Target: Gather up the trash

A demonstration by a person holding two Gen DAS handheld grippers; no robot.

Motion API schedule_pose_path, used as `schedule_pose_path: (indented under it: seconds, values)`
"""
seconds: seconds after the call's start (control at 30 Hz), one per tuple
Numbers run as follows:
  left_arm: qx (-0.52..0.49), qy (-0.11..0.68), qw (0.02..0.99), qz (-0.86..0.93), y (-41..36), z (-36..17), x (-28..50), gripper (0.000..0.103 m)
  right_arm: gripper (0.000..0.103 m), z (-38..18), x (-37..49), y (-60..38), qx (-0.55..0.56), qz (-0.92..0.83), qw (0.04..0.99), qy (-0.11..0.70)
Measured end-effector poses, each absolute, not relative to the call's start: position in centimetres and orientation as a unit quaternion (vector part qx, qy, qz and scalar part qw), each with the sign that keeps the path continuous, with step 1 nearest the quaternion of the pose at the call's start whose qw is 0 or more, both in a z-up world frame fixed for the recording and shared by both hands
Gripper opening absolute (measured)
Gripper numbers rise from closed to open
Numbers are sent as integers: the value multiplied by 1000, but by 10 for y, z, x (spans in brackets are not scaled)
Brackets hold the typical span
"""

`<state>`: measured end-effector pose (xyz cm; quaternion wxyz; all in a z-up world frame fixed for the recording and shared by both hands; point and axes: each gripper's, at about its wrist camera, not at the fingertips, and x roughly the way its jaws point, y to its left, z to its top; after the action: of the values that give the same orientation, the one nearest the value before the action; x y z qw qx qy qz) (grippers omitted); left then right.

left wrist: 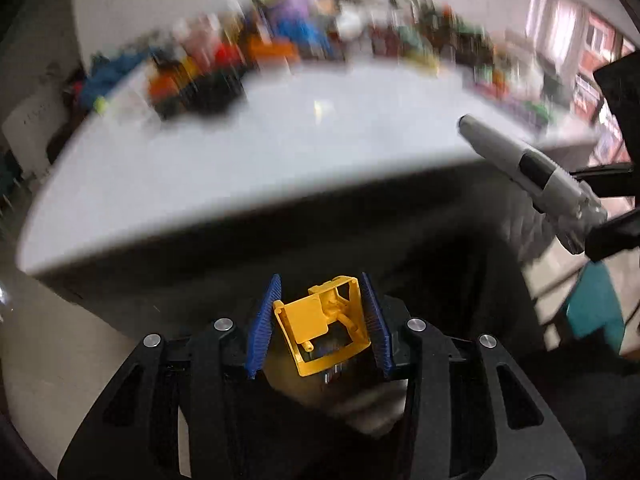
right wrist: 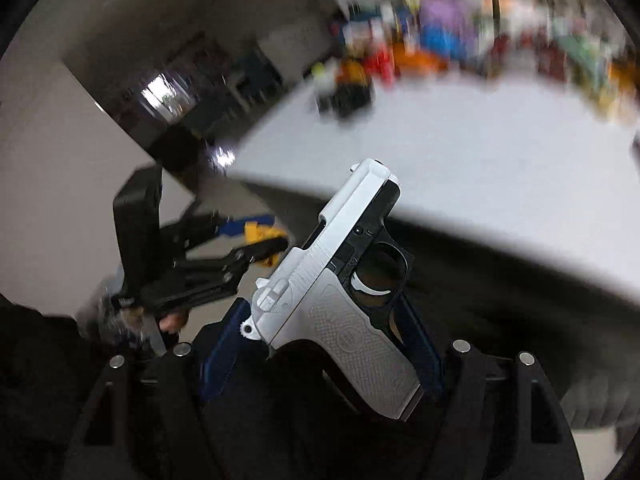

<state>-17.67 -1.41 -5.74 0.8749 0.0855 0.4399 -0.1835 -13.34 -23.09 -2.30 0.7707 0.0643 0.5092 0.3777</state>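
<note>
My left gripper (left wrist: 318, 320) is shut on a yellow plastic frame piece (left wrist: 324, 322), held between its blue pads in front of and below the table's near edge. My right gripper (right wrist: 320, 344) is shut on a silver and black toy pistol (right wrist: 340, 280) by its grip, barrel pointing up and away. The pistol also shows at the right of the left wrist view (left wrist: 532, 176). The left gripper with the yellow piece shows at the left of the right wrist view (right wrist: 256, 240).
A white table (left wrist: 280, 152) lies ahead, with a blurred heap of colourful toys (left wrist: 280, 44) along its far edge and a black and orange object (left wrist: 192, 88) at far left. Dark space lies under the table. A teal object (left wrist: 596, 304) stands at right.
</note>
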Motion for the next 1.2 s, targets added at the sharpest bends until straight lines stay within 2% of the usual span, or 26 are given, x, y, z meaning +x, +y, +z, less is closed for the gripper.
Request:
schedule_pose_path:
  seconds: [0.03, 0.07, 0.1, 0.13, 0.2, 0.3, 0.43, 0.57, 0.73, 0.9, 0.93, 0.97, 1.0, 1.1, 1.2]
  values:
    - [96, 456, 866, -182, -17, -74, -173, 56, 73, -57, -127, -223, 59, 372, 752, 541]
    - [107, 475, 854, -184, -20, -95, -167, 85, 80, -77, -124, -220, 56, 363, 744, 558]
    - [111, 492, 842, -190, -23, -114, -162, 94, 87, -100, -118, -216, 55, 351, 734, 579]
    - [115, 508, 833, -186, -23, -136, -155, 94, 89, -130, -111, -212, 44, 332, 724, 603]
    - [115, 553, 804, -186, -23, -170, -143, 94, 82, -154, -106, -208, 7, 300, 725, 619]
    - [107, 579, 791, -167, -14, -181, -138, 94, 80, -131, -113, -207, 3, 330, 734, 594]
    - [82, 527, 827, -180, 6, -138, -147, 94, 86, -46, -119, -212, 3, 378, 776, 505]
    - [49, 464, 864, -187, 26, -82, -146, 94, 90, 21, -67, -195, -14, 389, 819, 421]
    - [33, 388, 906, -168, 47, -23, -139, 94, 91, 55, 18, -122, -95, 374, 848, 364]
    - [39, 337, 933, -116, 64, 10, -109, 94, 91, 33, 107, -40, -131, 381, 818, 411]
    - [37, 336, 935, -103, 67, 12, -100, 94, 87, 21, 123, -26, -135, 379, 807, 433]
    - [34, 337, 937, -87, 73, 15, -87, 94, 64, 9, 135, -18, -136, 376, 796, 455]
    - [31, 337, 937, -81, 77, 17, -81, 94, 47, 1, 141, -17, -131, 379, 786, 470]
    - [17, 337, 939, -67, 90, 24, -58, 94, 46, 4, 136, -40, -119, 369, 800, 459]
    - [25, 330, 941, -66, 90, 28, -38, 94, 46, 12, 118, -112, -67, 345, 822, 448]
